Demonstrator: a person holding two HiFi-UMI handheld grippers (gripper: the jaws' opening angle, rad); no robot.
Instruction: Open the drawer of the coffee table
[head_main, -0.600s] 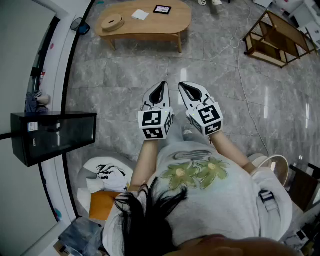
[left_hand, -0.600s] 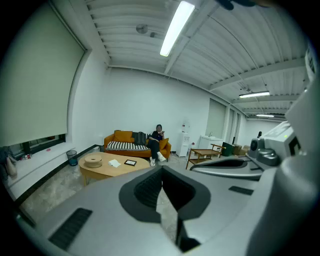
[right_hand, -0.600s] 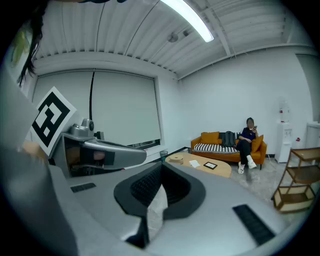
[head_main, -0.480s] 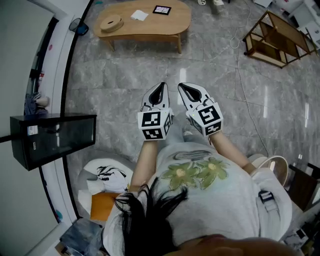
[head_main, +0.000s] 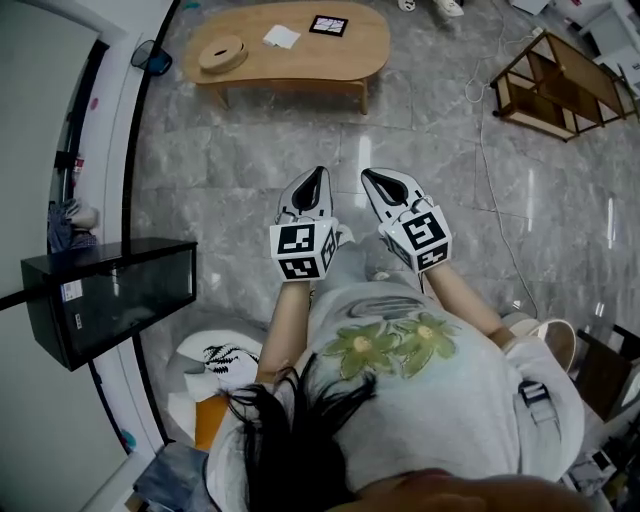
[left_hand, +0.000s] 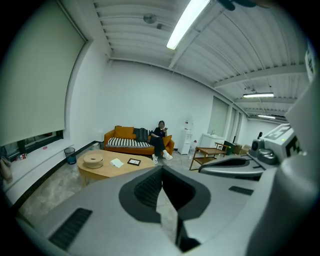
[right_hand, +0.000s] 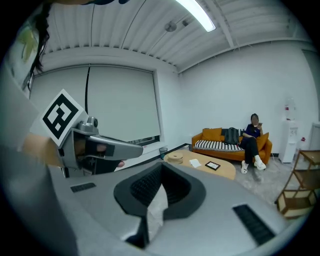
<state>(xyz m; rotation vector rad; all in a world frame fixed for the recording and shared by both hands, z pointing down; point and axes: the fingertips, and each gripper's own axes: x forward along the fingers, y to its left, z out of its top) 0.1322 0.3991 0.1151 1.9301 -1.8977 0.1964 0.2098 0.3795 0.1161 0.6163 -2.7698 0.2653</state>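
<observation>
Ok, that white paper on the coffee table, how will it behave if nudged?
The paper looks thin and lies flat, so it is probably light and floppy. On the smooth wooden table it would likely slide rather than lift.

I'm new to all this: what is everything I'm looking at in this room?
coffee table: one, light wood, far across the floor
wooden ring: one, light wood, table's left end
paper: one, white, mid-table
flat frame: one, black, beside the paper
waste bin: one, blue, left of the table
open shelf: one, wood, upper right
cabinet: one, black, left side
sofa: one, orange, far wall
seated person: one, dark clothes, on the sofa
left hand-held gripper: one, white and black, shut, empty
right hand-held gripper: one, white and black, shut, empty
</observation>
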